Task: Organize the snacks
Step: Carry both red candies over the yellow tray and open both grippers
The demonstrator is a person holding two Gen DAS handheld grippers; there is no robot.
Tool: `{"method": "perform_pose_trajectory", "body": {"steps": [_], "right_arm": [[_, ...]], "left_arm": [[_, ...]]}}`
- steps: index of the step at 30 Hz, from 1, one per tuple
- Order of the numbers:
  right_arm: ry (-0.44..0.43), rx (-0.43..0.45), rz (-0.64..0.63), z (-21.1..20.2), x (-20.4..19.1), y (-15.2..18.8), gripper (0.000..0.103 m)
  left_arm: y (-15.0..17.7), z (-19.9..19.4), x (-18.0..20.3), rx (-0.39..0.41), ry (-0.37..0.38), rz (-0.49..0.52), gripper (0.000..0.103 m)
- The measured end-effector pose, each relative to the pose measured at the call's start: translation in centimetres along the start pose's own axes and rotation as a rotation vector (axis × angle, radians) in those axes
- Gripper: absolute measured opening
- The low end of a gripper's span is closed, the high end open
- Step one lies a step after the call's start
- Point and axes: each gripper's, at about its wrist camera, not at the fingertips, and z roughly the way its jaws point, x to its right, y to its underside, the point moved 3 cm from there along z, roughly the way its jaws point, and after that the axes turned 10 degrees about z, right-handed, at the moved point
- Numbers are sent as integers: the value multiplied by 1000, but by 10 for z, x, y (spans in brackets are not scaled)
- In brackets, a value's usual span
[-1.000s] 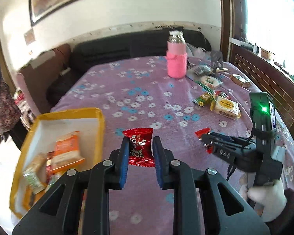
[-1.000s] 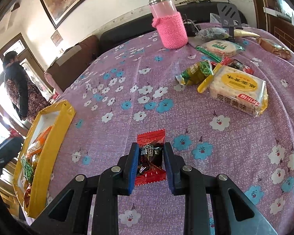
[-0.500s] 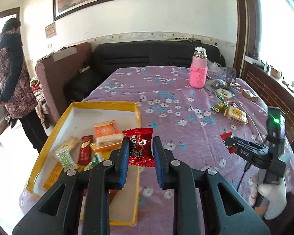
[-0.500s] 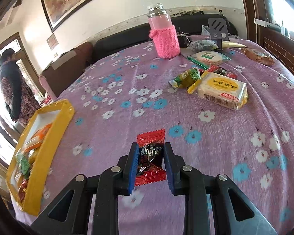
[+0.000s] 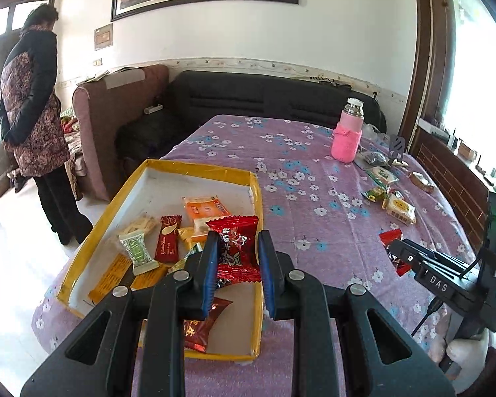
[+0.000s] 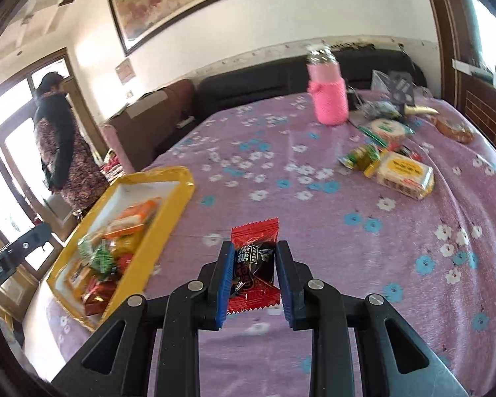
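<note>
My left gripper (image 5: 237,258) is shut on a red candy packet (image 5: 236,244) and hangs over the near right part of the yellow-rimmed tray (image 5: 195,168), which holds several wrapped snacks. My right gripper (image 6: 253,268) is shut on a red-and-black candy packet (image 6: 253,258) above the purple flowered tablecloth (image 6: 314,211), to the right of the tray (image 6: 168,211). In the left wrist view the right gripper (image 5: 393,251) shows at the right edge with its candy. A cracker pack (image 6: 405,173) and a green packet (image 6: 360,157) lie loose at the far right.
A pink-sleeved bottle (image 5: 347,135) stands at the back of the table, with more packets (image 6: 387,129) and a black spatula (image 5: 396,147) beside it. A person (image 5: 33,115) stands on the floor left of the table. Sofas line the far wall.
Both grippers moved left with their candies. The left one now hangs over the tray instead of beside it. The right one rose and came closer to the tray.
</note>
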Motion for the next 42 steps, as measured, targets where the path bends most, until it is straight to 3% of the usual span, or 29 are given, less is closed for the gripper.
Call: {"method": "perform_pose_trajectory", "body": {"steps": [19, 33, 42], "right_arm": [[-73, -42, -194, 7, -102, 15, 26], [-161, -132, -325, 47, -187, 37, 26], [-197, -185, -353, 73, -216, 44, 26]], "left_arm": [[10, -11, -48, 27, -39, -69, 21], [15, 13, -90, 5, -105, -109, 21], [24, 39, -113, -42, -124, -132, 21]]}}
